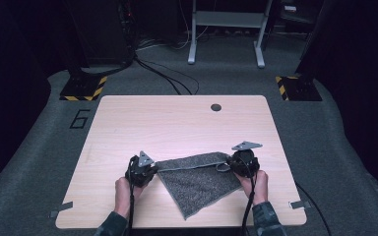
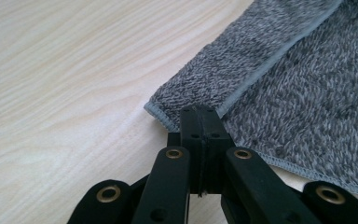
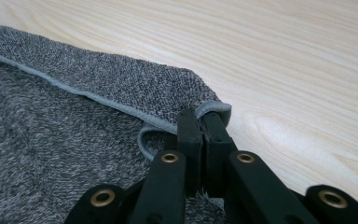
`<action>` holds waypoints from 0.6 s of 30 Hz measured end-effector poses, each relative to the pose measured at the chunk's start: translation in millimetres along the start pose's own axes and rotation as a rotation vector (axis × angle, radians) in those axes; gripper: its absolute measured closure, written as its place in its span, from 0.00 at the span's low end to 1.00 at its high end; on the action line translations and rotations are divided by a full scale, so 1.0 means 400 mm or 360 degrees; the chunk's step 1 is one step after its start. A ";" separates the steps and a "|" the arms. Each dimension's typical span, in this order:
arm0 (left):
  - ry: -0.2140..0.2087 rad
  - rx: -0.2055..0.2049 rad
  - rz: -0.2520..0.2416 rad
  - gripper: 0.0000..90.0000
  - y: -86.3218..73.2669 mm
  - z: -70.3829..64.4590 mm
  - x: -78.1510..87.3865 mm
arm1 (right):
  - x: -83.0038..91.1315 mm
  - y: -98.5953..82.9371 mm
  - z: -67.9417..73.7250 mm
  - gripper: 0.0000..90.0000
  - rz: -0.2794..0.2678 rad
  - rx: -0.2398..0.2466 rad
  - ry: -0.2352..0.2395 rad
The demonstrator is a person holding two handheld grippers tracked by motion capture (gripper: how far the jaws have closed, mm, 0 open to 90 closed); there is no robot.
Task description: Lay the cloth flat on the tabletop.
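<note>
A grey terry towel (image 1: 197, 179) lies on the light wooden table (image 1: 177, 123), stretched between my two grippers with its far edge folded over and one corner pointing at the near table edge. My left gripper (image 1: 150, 166) is shut on the towel's left corner (image 2: 168, 114); its jaws (image 2: 200, 116) press together on the hemmed edge. My right gripper (image 1: 232, 162) is shut on the towel's right corner (image 3: 209, 109), next to a small grey hanging loop (image 3: 144, 140). A hand holds each gripper from below.
A round dark cable hole (image 1: 216, 107) sits near the table's far edge. Past the table stand a white frame (image 1: 226, 29) and floor cables (image 1: 167, 73) on grey carpet, with hazard-striped bases (image 1: 83, 88) at both far corners.
</note>
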State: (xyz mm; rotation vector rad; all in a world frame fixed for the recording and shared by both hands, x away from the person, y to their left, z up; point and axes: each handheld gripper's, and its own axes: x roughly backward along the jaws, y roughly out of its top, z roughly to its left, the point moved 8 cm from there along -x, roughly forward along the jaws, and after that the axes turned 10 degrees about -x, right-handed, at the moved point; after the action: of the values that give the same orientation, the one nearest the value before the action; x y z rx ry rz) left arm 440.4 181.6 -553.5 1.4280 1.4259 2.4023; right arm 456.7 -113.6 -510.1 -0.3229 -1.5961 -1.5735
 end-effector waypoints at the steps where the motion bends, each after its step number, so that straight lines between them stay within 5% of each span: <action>1: 0.0005 -0.0007 -0.0006 1.00 0.002 0.002 0.003 | 0.005 0.002 -0.001 0.98 -0.0013 -0.0007 0.0006; 8: 0.0075 0.0005 -0.0106 1.00 0.040 0.024 0.048 | 0.036 0.017 -0.006 0.98 -0.0058 0.0027 0.0019; 16: -0.0018 -0.0011 -0.0008 1.00 -0.007 0.006 0.002 | 0.033 0.003 0.007 0.98 -0.0042 0.0034 0.0040; 18: -0.0034 0.0012 0.0016 0.88 -0.020 0.002 -0.011 | 0.031 -0.003 0.008 0.98 -0.0027 0.0003 0.0038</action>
State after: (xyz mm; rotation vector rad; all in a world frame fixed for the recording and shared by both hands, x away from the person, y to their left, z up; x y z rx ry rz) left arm 440.1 184.9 -561.9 1.4615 1.4287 2.3821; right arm 447.2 -115.5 -501.7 -0.2891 -1.5855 -1.5832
